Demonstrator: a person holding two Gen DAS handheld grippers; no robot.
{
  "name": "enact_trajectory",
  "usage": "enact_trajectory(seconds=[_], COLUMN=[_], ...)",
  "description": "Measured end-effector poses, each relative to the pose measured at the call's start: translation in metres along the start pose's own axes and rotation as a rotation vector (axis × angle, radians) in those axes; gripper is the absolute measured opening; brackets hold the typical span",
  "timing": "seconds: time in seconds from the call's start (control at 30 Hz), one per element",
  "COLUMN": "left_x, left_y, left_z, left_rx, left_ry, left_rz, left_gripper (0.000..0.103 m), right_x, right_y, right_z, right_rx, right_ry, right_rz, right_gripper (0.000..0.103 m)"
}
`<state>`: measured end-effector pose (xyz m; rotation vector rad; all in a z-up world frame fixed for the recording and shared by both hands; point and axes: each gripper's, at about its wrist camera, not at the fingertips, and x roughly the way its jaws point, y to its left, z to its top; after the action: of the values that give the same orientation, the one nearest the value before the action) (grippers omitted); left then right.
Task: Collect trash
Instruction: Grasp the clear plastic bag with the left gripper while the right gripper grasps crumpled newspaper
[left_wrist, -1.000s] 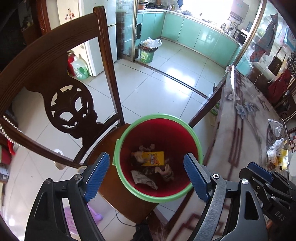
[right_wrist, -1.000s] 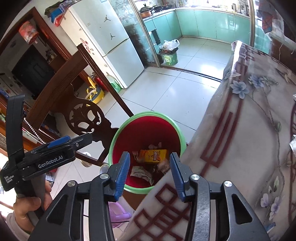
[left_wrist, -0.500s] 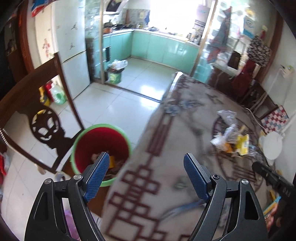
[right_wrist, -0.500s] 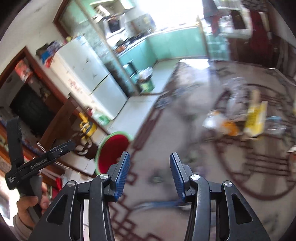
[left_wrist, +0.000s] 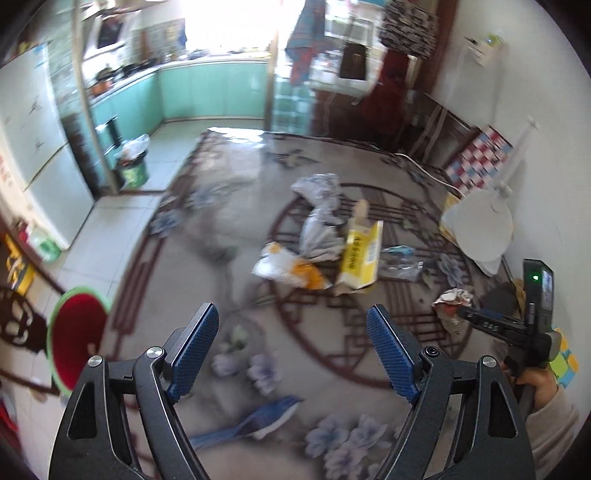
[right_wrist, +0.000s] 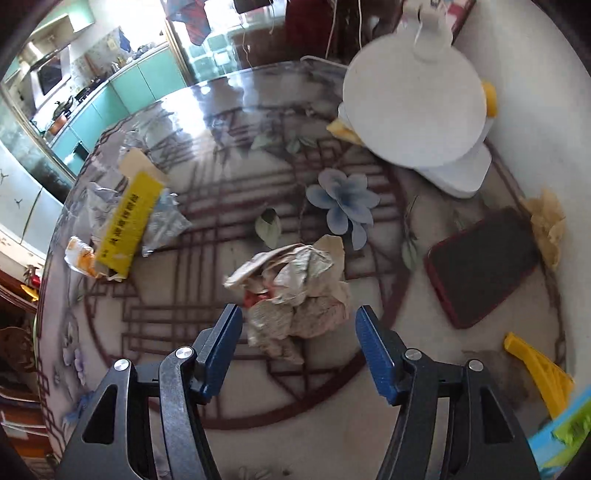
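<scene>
A crumpled paper wad (right_wrist: 295, 288) lies on the patterned table just ahead of my open right gripper (right_wrist: 299, 347), its near end between the blue fingertips. It also shows in the left wrist view (left_wrist: 453, 306), with the right gripper (left_wrist: 480, 320) over it. A yellow box (left_wrist: 360, 254), an orange-white wrapper (left_wrist: 288, 267) and silver foil bags (left_wrist: 319, 221) lie mid-table, beyond my open, empty left gripper (left_wrist: 291, 350). The same yellow box (right_wrist: 129, 225) is at the left in the right wrist view. The red bin with a green rim (left_wrist: 75, 332) stands off the table's left edge.
A white lamp base (right_wrist: 413, 99) stands at the back right. A red-cased phone (right_wrist: 484, 269) lies right of the paper wad. Yellow and green plastic pieces (right_wrist: 539, 376) sit at the right edge. A tissue (right_wrist: 546, 221) lies by the wall.
Both grippers have swung away from the bin to the table. The right one has come down over the crumpled paper wad and opened wider. The left one stays wide open.
</scene>
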<state>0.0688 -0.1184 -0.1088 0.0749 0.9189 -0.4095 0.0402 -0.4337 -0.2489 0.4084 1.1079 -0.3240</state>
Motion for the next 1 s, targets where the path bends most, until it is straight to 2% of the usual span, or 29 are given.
enact_trajectory(seconds=[0.13,0.17,0.27,0.47,0.6,0.63,0.67,0.73,0.77,0.87,1.0], left_x=[0.033,0.043,0.073,0.143,0.188,0.198,0.204,0.212,0.214,0.209,0.18], left_y=[-0.044,-0.055,-0.089,-0.138,-0.151,-0.152,-0.151,-0.149,-0.148,-0.141,-0.131], left_z=[0.019,0.023,0.033,0.044,0.038,0.037,0.034,0.028,0.026,0.022,0.022], left_rx=[0.05,0.061,0.11,0.162,0.174,0.168,0.161,0.167,0.171,0.16,0.138], left_ry=[0.04,0.056,0.097,0.222,0.308,0.324,0.34,0.363,0.374,0.374,0.333], left_rz=[-0.088,-0.11,-0.156,-0.138,-0.054,-0.047,-0.038,-0.015,-0.019,-0.045,-0.099], left_gripper=[0.084,0.084,0.084,0.084,0.082,0.08,0.069,0.027,0.02,0.01,0.007], right_x=[0.022,0.022,0.021,0.009,0.004,0.002,0.0,-0.002,-0.003,-0.005,-0.01], right_y=[-0.005,-0.004,0.0,-0.013,-0.025,-0.027,-0.029,-0.03,-0.029,-0.029,-0.023], right_z=[0.006,0.006,0.006,0.001,0.004,0.004,0.003,0.003,0.003,0.002,0.002], right_rx=[-0.017,-0.023,-0.057,-0.008,0.022,0.028,0.032,0.032,0.034,0.044,0.046], right_ry=[0.05,0.045,0.027,0.001,-0.009,-0.013,-0.016,-0.021,-0.021,-0.027,-0.039], right_rz=[0.062,0.069,0.062,0.066,0.068,0.072,0.075,0.075,0.075,0.086,0.096], right_gripper=[0.063,0.052,0.042,0.041,0.041,0.041,0.041,0.041,0.041,0.041,0.041])
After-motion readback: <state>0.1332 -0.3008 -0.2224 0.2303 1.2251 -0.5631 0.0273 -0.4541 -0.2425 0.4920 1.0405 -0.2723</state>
